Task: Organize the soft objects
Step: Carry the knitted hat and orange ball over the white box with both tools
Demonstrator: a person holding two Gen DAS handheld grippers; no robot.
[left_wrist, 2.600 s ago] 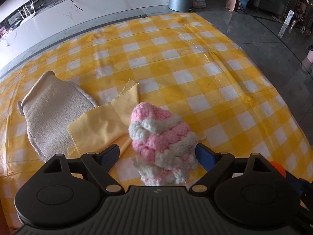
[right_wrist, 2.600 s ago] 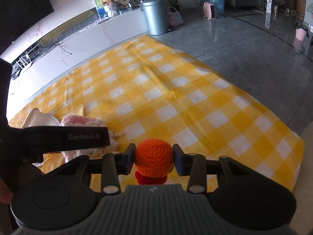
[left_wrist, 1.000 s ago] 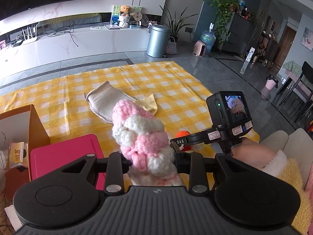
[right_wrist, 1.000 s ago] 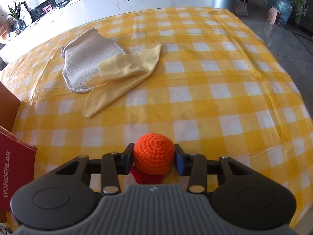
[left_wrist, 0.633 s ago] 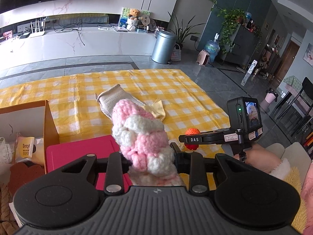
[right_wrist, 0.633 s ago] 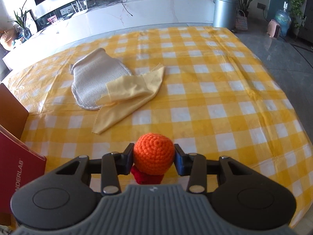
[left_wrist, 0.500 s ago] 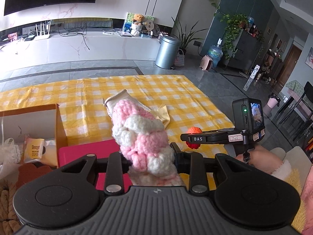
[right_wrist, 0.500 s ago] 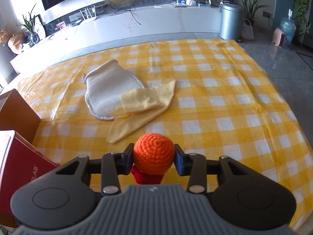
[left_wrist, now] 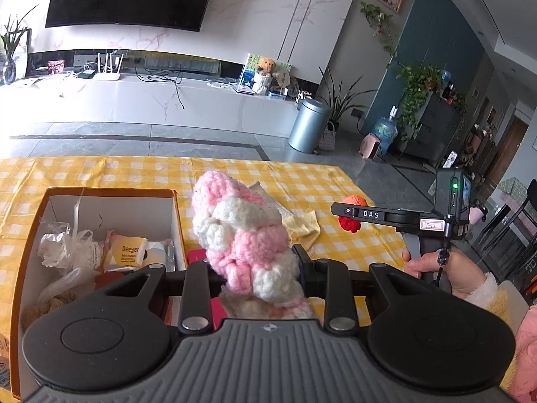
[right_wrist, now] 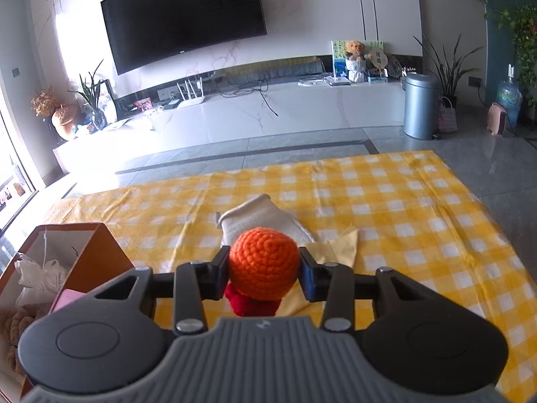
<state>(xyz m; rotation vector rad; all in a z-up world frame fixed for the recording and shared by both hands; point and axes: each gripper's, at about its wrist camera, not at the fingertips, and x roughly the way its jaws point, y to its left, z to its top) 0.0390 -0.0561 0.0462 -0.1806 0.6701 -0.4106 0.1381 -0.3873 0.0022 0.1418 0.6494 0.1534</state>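
Left claw (left_wrist: 260, 270) clamps the pink-and-white knit (left_wrist: 241, 235); right claw (right_wrist: 263, 277) clamps the orange ball (right_wrist: 264, 262)

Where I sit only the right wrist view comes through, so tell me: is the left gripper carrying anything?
Observer: Yes. The left gripper is shut on a pink-and-white crocheted piece, held above the table.
Operator: What's in the orange box besides the white wrapping I can see?
Observer: The orange box also holds a yellow packet printed "Deeyer", next to the wrapping.
Operator: How does my own gripper look from outside?
Observer: The right gripper holds its orange ball over the table's right edge, and a hand in a fluffy white cuff grips the handle.
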